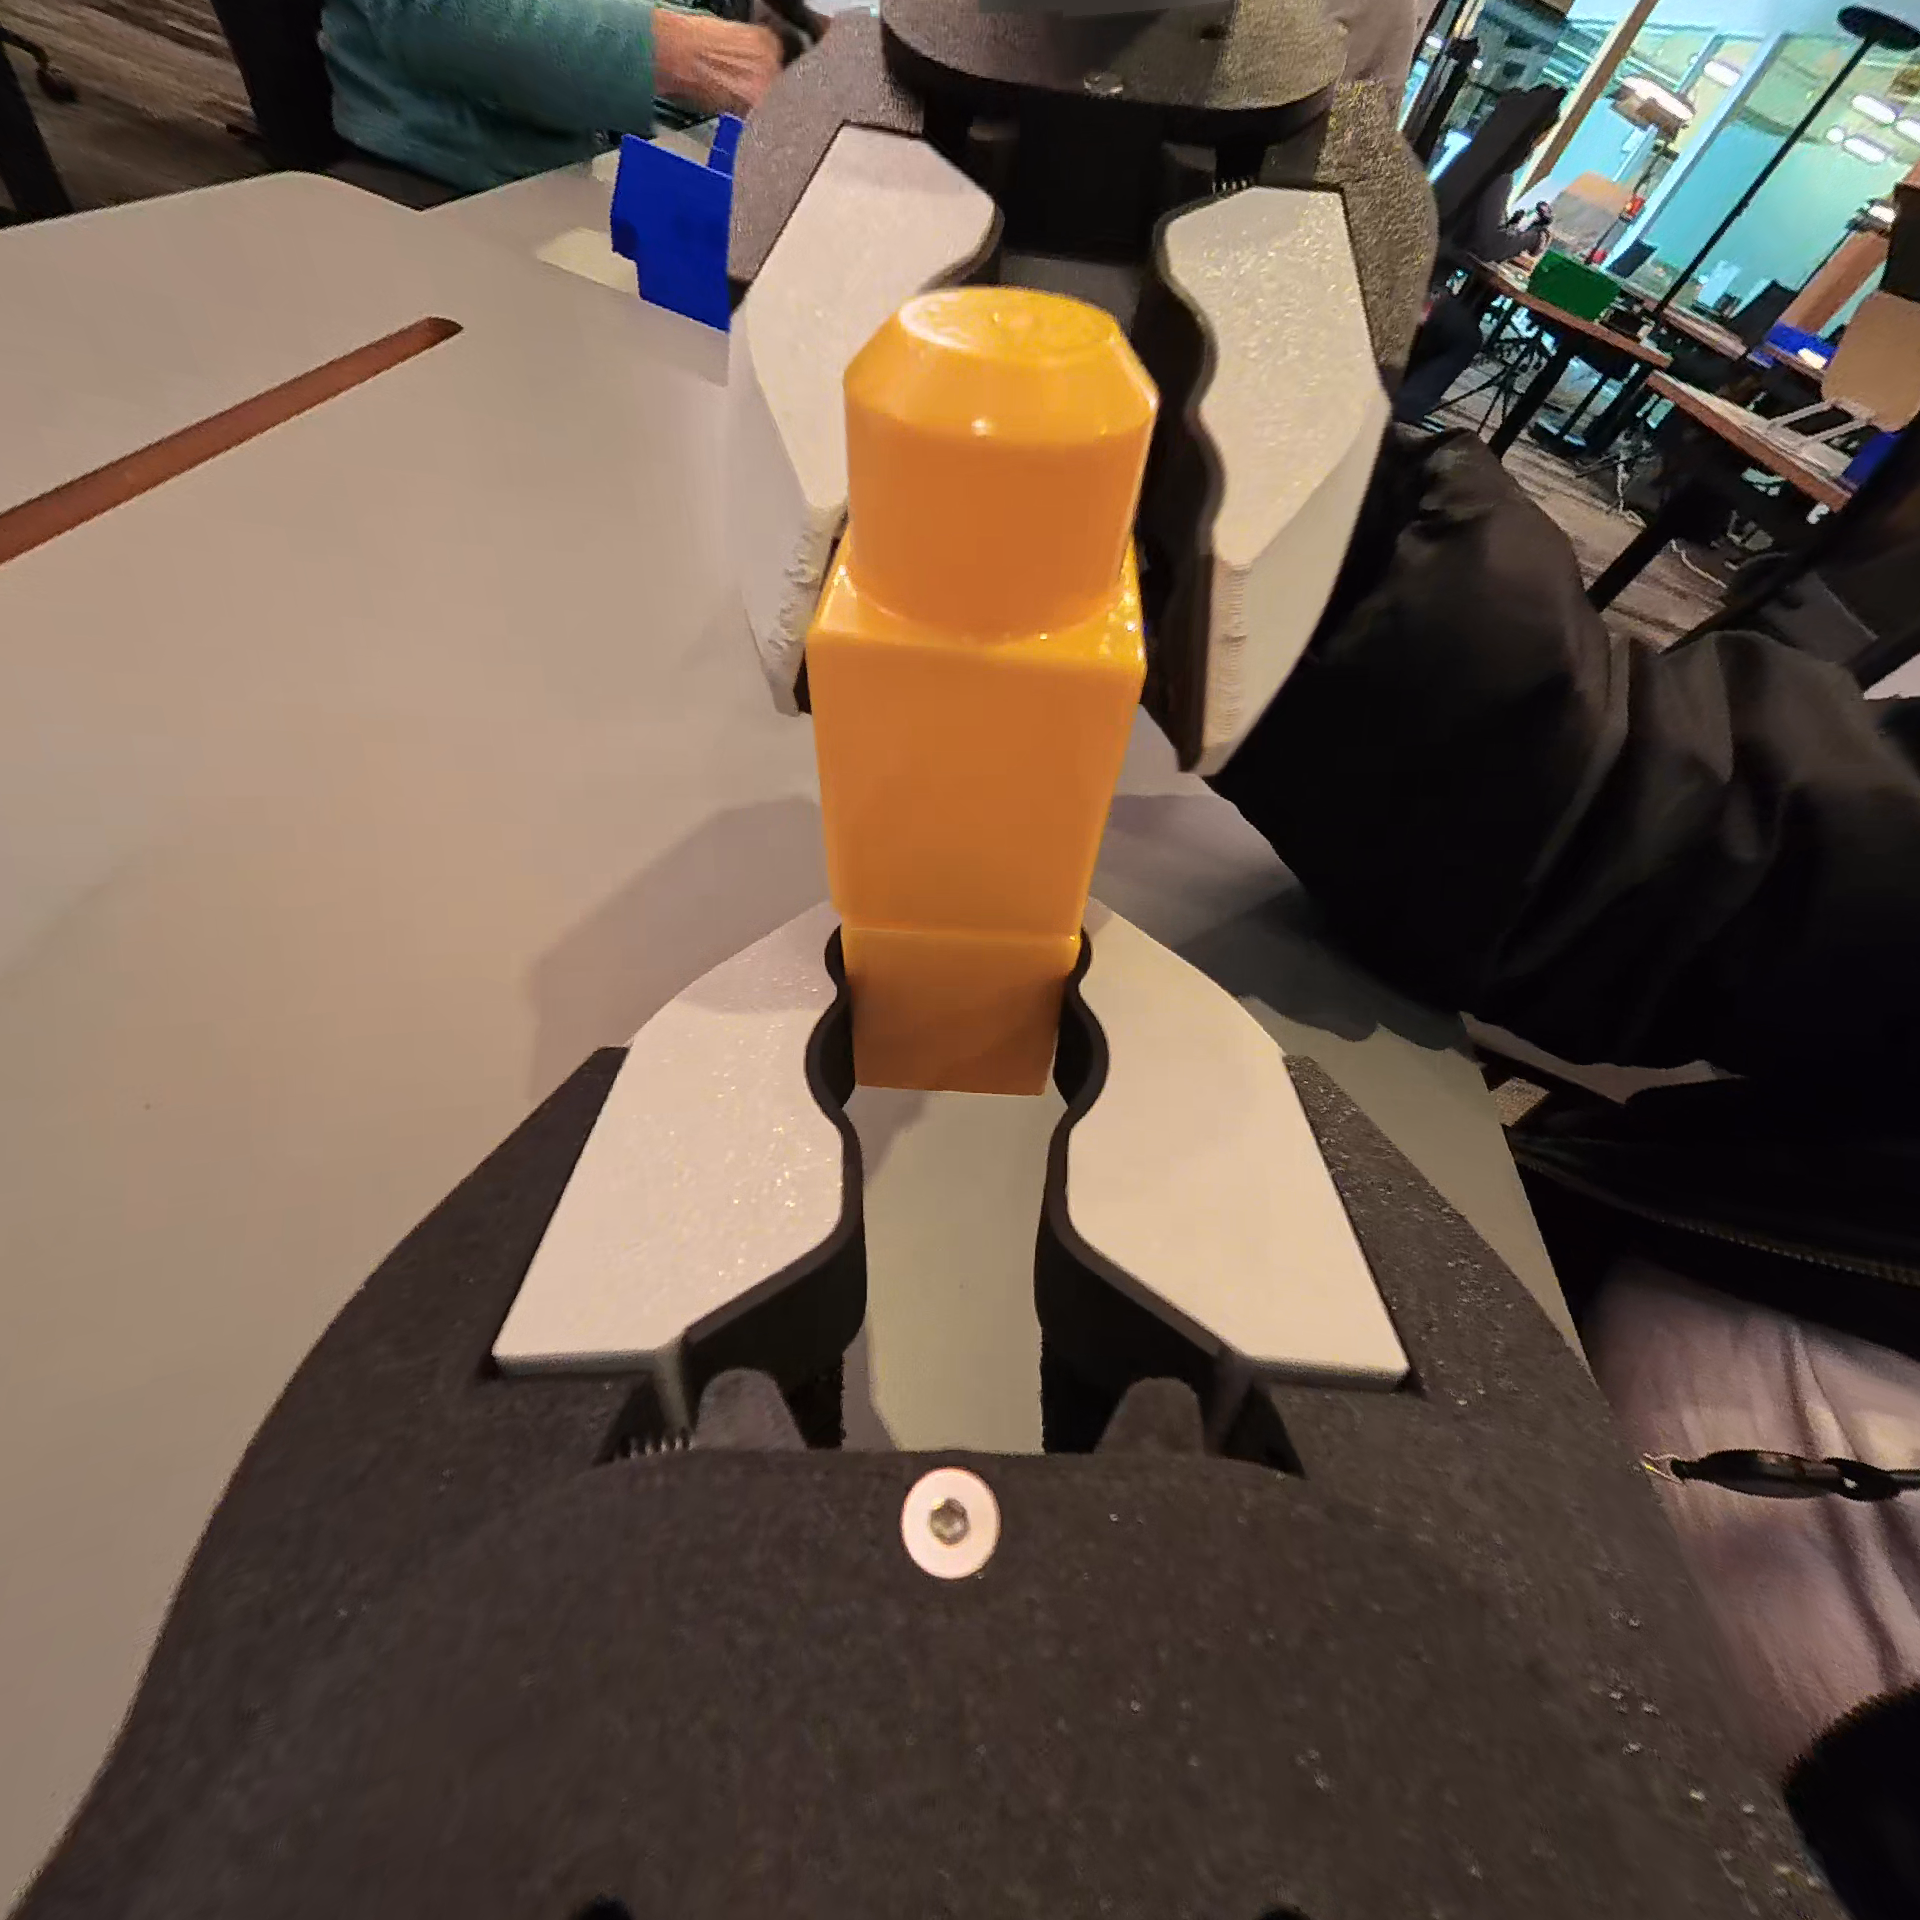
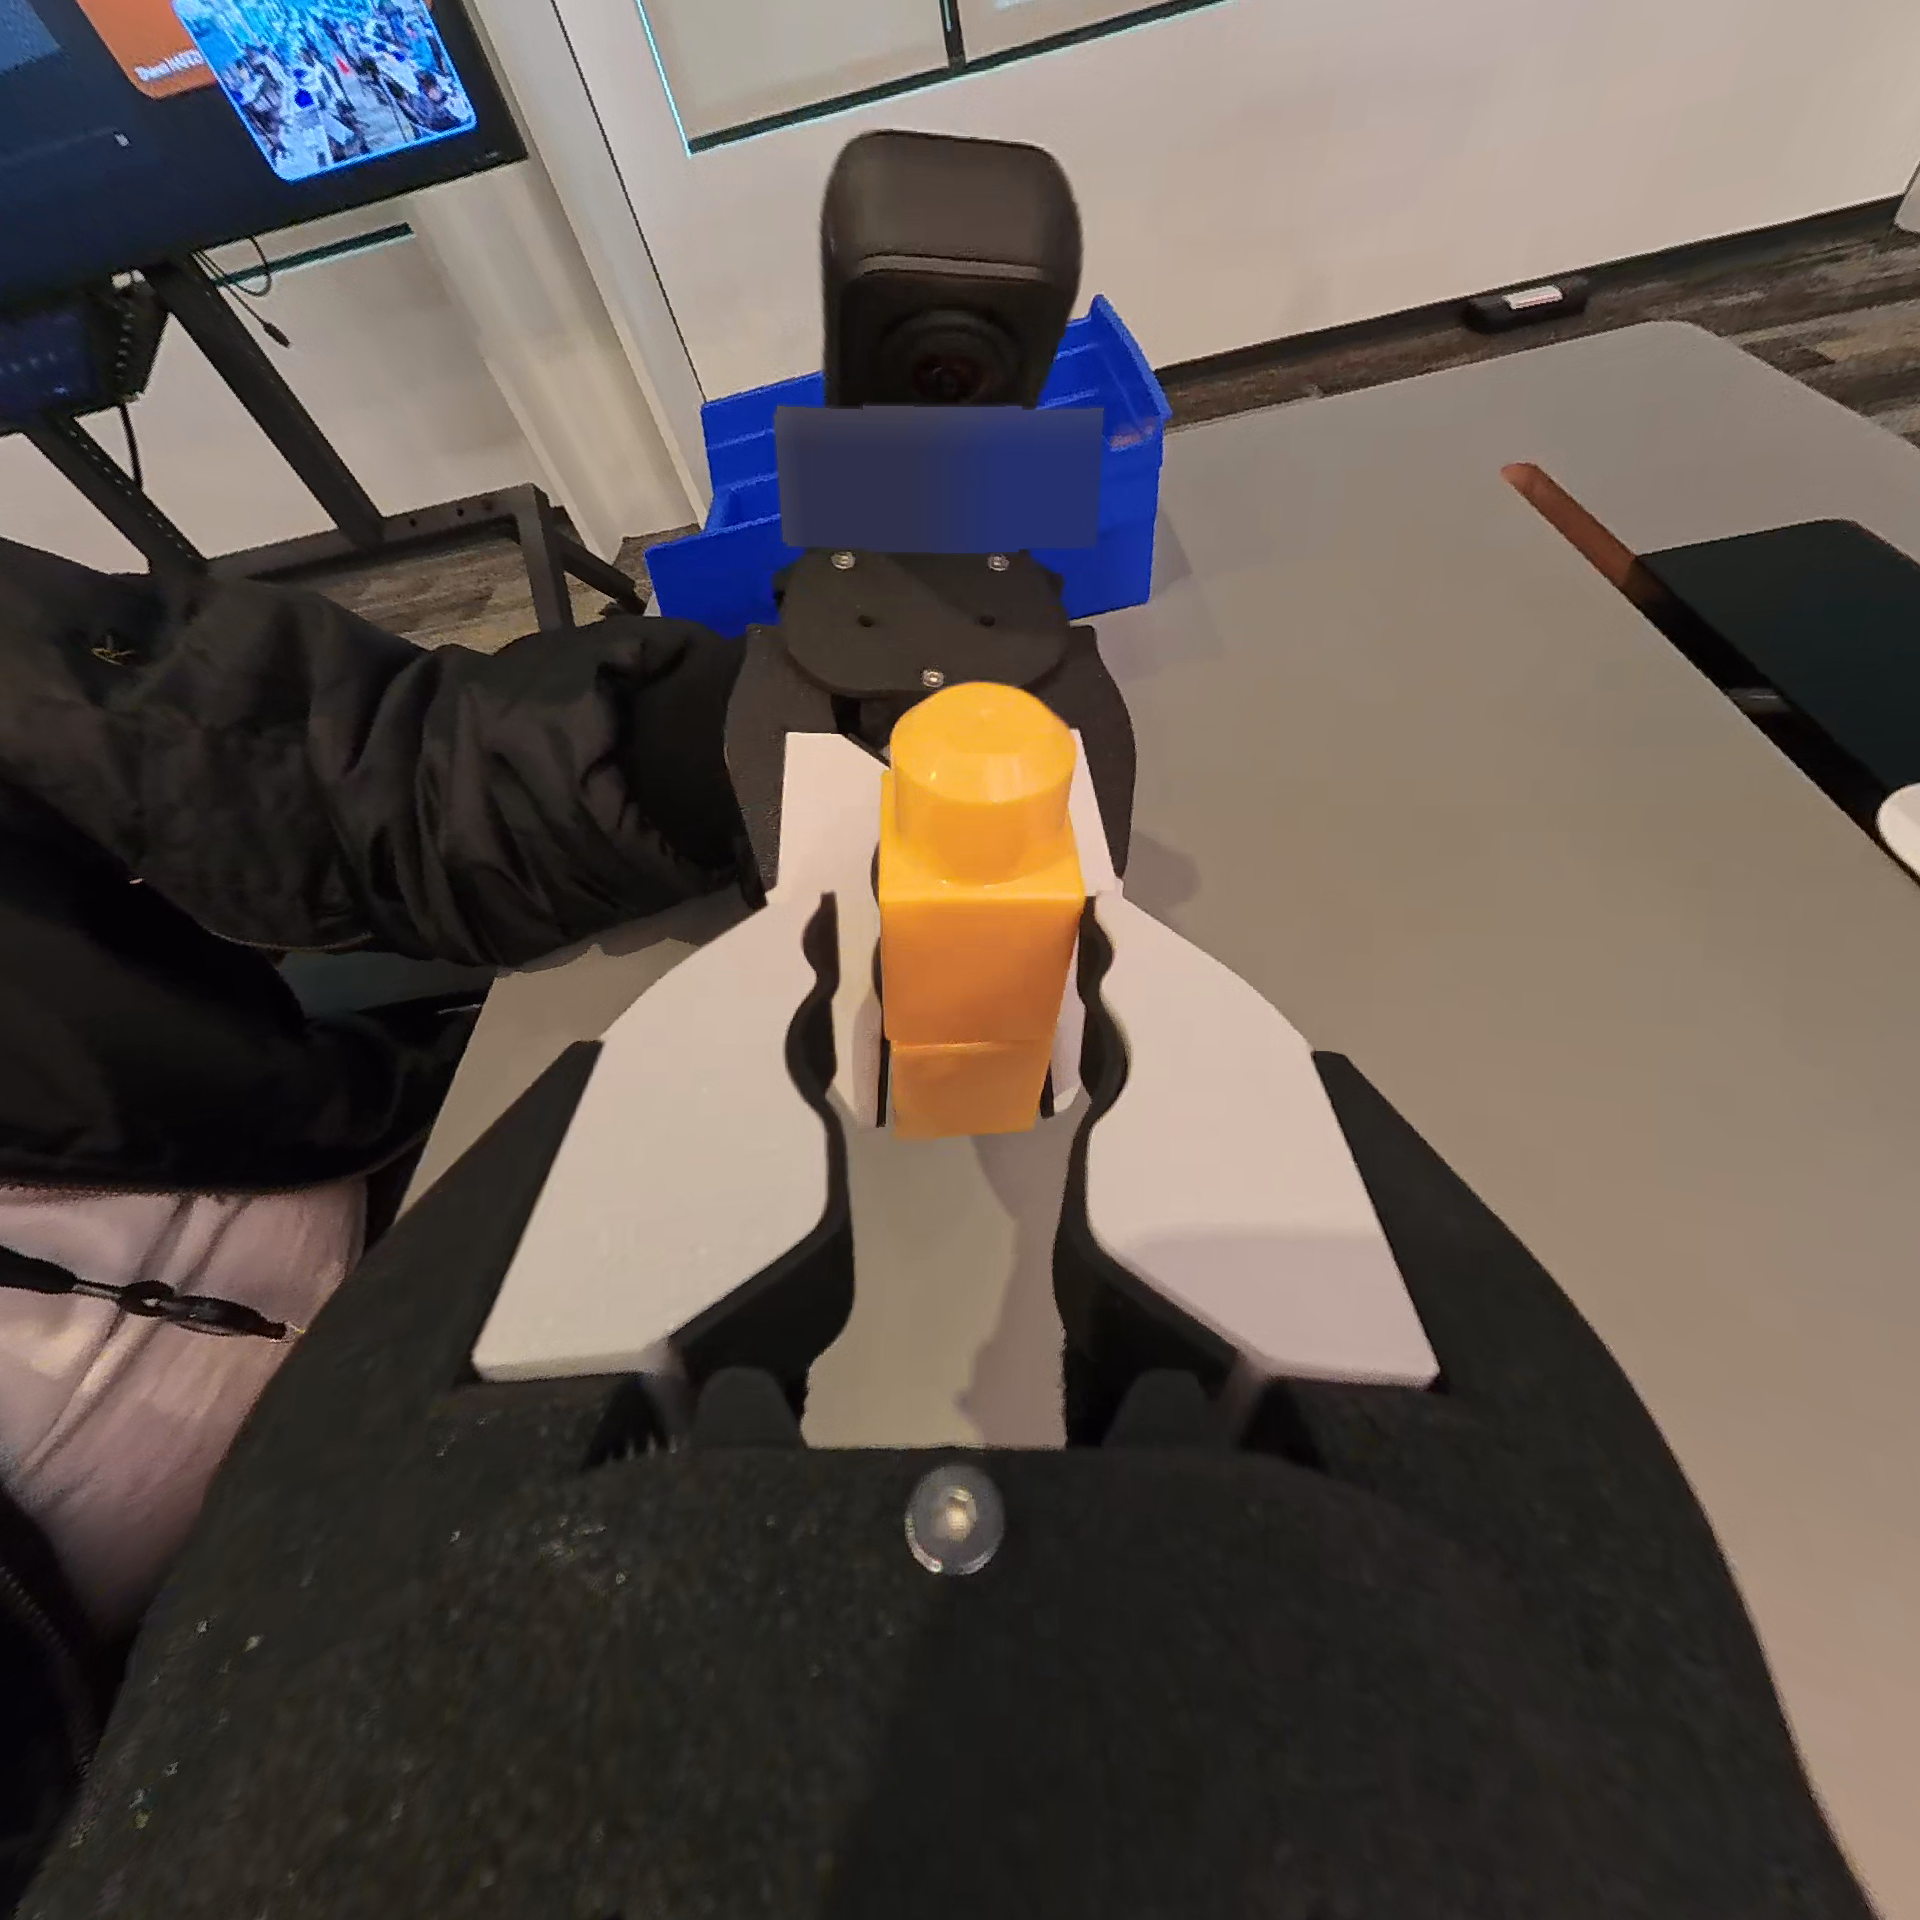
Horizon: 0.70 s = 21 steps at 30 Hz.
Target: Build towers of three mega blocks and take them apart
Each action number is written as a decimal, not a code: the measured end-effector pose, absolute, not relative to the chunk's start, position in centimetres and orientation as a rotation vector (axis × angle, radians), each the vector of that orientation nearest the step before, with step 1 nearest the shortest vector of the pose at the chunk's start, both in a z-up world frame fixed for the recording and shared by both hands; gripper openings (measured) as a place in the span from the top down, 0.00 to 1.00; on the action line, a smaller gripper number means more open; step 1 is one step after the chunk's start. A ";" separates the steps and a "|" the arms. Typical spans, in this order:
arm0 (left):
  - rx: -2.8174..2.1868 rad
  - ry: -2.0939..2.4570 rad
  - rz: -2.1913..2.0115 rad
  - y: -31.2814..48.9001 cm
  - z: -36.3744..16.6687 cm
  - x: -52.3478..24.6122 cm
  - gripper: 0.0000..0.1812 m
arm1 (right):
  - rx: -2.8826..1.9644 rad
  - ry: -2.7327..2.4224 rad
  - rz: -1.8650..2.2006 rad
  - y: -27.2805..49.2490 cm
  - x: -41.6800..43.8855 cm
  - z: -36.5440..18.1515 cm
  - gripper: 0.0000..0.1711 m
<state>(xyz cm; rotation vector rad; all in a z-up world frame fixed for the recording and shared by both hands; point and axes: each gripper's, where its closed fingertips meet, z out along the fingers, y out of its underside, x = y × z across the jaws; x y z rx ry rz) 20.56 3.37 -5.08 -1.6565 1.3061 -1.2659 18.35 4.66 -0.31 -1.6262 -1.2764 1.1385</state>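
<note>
Two orange mega blocks are stacked into one short tower. The upper orange block (image 1: 977, 748) (image 2: 977, 935) has a round stud on top. The lower orange block (image 1: 956, 1018) (image 2: 966, 1091) sits under it. My left gripper (image 1: 961, 966) is shut on the lower block and also shows in the right wrist view (image 2: 966, 1096). My right gripper (image 2: 961, 925) comes from the opposite side, and its fingers press the sides of the upper block. It also shows in the left wrist view (image 1: 1003, 696). I cannot tell whether the tower touches the grey table (image 1: 364, 727) (image 2: 1455, 831).
A blue bin (image 2: 1127, 488) (image 1: 675, 239) stands on the table behind the left gripper. The table has a narrow slot (image 1: 208, 447). A black sleeve (image 1: 1507, 779) (image 2: 364, 779) lies along the table edge. A dark flat object (image 2: 1787, 623) lies at the right. A person in teal (image 1: 488, 83) sits beyond the table.
</note>
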 end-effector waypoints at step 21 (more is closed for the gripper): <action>-1.712 1.254 -1.316 3.8 -4.8 20.0 0.81 | -1.694 -1.195 1.193 5.5 17.5 -0.8 0.79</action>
